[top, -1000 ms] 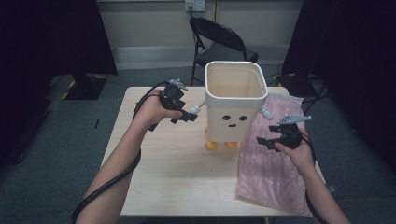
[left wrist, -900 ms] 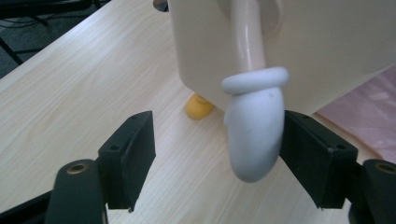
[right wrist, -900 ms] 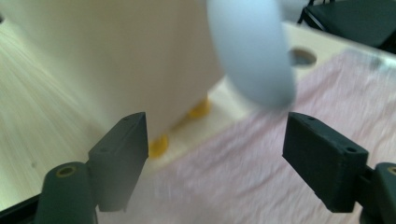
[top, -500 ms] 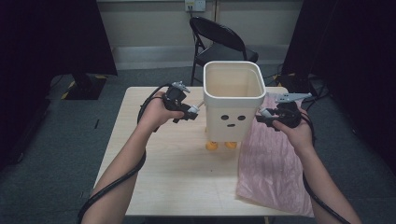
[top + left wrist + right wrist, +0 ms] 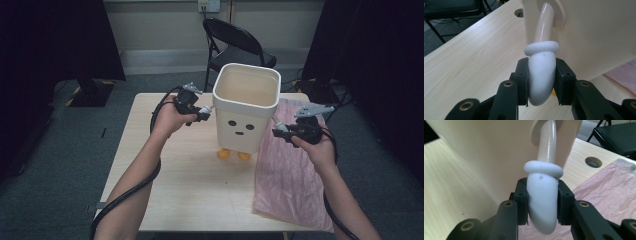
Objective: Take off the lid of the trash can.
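Note:
A cream bin [image 5: 246,107] with a dot face and two orange feet [image 5: 223,153] stands on the wooden table [image 5: 165,170]. A white arm-shaped handle sticks out of each side. My left gripper [image 5: 204,112] is shut on the left handle [image 5: 541,75], both jaws pressing its rounded end. My right gripper [image 5: 278,131] is shut on the right handle [image 5: 542,200] in the same way. The bin [image 5: 596,35] fills the background in the left gripper view, and its wall [image 5: 489,152] rises close behind the jaws in the right gripper view.
A pink sheet [image 5: 290,175] covers the right part of the table, partly under the bin. A black folding chair [image 5: 235,45] stands behind the table. The table has a round cable hole [image 5: 593,162] near its far edge.
The right gripper rose from the pink sheet to the bin's right handle and closed on it. The left gripper stayed on the left handle. The bin appears slightly shifted.

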### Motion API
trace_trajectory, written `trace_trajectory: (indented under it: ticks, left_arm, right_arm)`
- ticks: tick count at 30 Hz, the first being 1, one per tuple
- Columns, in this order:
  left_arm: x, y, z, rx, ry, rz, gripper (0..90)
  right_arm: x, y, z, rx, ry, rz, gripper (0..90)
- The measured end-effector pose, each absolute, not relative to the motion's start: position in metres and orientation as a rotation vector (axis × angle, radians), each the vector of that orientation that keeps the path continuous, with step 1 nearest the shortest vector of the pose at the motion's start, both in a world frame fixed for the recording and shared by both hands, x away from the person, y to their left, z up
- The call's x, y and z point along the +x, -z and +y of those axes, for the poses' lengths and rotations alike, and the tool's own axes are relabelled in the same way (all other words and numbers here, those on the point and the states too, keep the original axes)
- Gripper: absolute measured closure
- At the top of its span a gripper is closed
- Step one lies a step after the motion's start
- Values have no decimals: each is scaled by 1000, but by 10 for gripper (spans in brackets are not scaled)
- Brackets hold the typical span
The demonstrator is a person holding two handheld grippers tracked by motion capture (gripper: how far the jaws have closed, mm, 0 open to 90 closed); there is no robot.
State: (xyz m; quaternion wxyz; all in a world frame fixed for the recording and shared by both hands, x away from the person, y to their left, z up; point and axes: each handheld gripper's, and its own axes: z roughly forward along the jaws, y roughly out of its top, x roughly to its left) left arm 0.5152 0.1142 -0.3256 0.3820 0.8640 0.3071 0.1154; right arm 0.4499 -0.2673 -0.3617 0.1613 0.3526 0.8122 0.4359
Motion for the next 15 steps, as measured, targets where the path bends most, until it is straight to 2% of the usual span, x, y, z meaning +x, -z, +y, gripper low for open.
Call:
trace_trajectory:
  ticks: [7,8,9,10,12,14,15]
  left_arm:
    - [516,325,114,2215,-277,783,670]
    - [515,324,115,2211,-280,793,668]
    - [515,324,116,2200,-270,805,653]
    - [514,324,117,2186,-267,825,598]
    - [512,323,118,2184,-261,854,404]
    - [509,320,120,2194,-254,864,331]
    - [508,319,121,2196,-246,870,281]
  right_arm:
    - [443,365,-268,1016,-1268,2290,674]
    - [443,366,-268,1015,-1273,2281,596]
    - [443,367,-268,1017,-1269,2267,459]
    - [443,368,-269,1031,-1246,2245,393]
    - [442,372,-272,1015,-1211,2247,333]
    - [442,379,-275,1036,-1189,2243,223]
    - [442,384,-277,1054,-1176,2250,203]
